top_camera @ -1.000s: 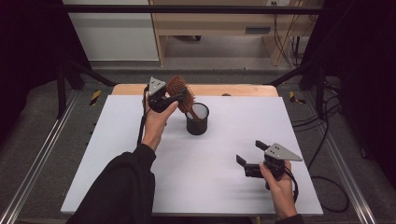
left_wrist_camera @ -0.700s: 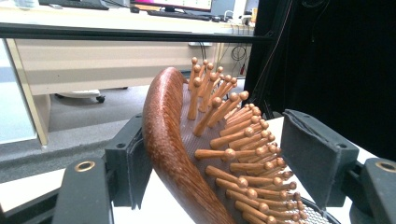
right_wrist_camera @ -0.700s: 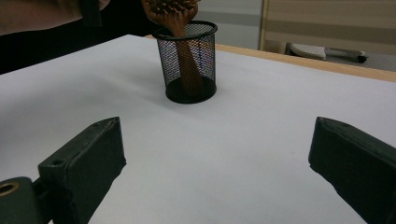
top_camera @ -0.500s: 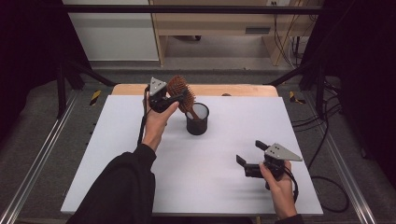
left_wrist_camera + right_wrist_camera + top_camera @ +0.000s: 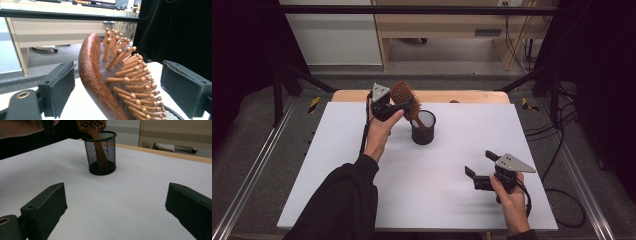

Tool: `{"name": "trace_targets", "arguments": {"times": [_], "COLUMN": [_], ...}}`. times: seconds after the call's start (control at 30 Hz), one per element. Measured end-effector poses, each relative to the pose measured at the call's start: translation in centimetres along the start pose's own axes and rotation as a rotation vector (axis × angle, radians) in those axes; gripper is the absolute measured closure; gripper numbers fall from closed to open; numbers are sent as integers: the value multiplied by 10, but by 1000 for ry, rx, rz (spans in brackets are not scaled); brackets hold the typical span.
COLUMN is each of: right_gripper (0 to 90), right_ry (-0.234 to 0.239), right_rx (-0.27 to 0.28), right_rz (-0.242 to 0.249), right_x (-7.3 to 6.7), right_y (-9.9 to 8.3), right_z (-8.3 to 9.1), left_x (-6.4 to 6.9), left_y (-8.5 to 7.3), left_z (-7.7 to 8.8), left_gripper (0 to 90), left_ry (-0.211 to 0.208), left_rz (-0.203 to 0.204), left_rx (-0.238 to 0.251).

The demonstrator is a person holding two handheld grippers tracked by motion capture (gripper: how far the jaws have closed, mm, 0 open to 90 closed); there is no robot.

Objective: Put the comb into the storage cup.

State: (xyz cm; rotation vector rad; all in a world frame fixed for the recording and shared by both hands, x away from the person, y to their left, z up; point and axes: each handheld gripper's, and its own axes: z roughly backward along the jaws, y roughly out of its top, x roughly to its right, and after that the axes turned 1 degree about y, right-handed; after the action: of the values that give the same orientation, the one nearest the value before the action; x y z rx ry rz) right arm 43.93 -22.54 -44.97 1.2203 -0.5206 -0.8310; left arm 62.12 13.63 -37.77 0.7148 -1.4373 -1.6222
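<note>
Releasing the wooden hairbrush (image 5: 405, 98) is what my left hand-held gripper (image 5: 404, 106) is about: its jaws have just been opening, and in the left gripper view the two pads stand clear on either side of the brush head (image 5: 110, 82), with a gap between each pad and the wood. So the brush is between the jaws but no longer pinched.

The brush stands handle-down in the black mesh cup (image 5: 422, 128), which sits on the far middle of the white bench (image 5: 337, 190). Its long axis runs up out of the cup and leans toward the far left, so the bristled head juts above the rim right where my left hand-held gripper hangs. In the right gripper view the handle (image 5: 100, 157) reaches the bottom of the cup.

My right hand-held gripper (image 5: 479, 172) rests open and empty on the near right of the bench, well apart from the cup, its jaws pointing left across the bench.

The left is plainly the nearer one. I judge the brush is now resting on the cup's rim, so pulling back to the left should leave it standing.
</note>
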Motion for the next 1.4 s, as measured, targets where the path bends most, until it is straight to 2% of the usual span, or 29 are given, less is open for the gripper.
{"name": "trace_targets", "arguments": {"times": [0.27,0.97,1.03,1.13,1.23,1.4], "right_gripper": [39,39,38,38,38,38], "right_ry": [0,0,1,2,2,0], "right_rx": [0,1,0,-1,-1,0], "right_rz": [1,-1,0,1,2,2], "right_x": [0,0,0,0,0,0], "right_y": [0,0,0,0,0,0], "right_z": [0,0,0,0,-1,0], "left_x": [0,2,3,4,3,2], "left_y": [0,0,0,0,0,-1], "left_z": [-1,1,1,2,2,4], "left_gripper": [60,37,28,22,23,23], "left_ry": [1,4,-7,2,7,12], "left_rz": [9,7,-10,-26,-2,0], "left_rx": [-6,-1,-3,-8,-2,-2]}}
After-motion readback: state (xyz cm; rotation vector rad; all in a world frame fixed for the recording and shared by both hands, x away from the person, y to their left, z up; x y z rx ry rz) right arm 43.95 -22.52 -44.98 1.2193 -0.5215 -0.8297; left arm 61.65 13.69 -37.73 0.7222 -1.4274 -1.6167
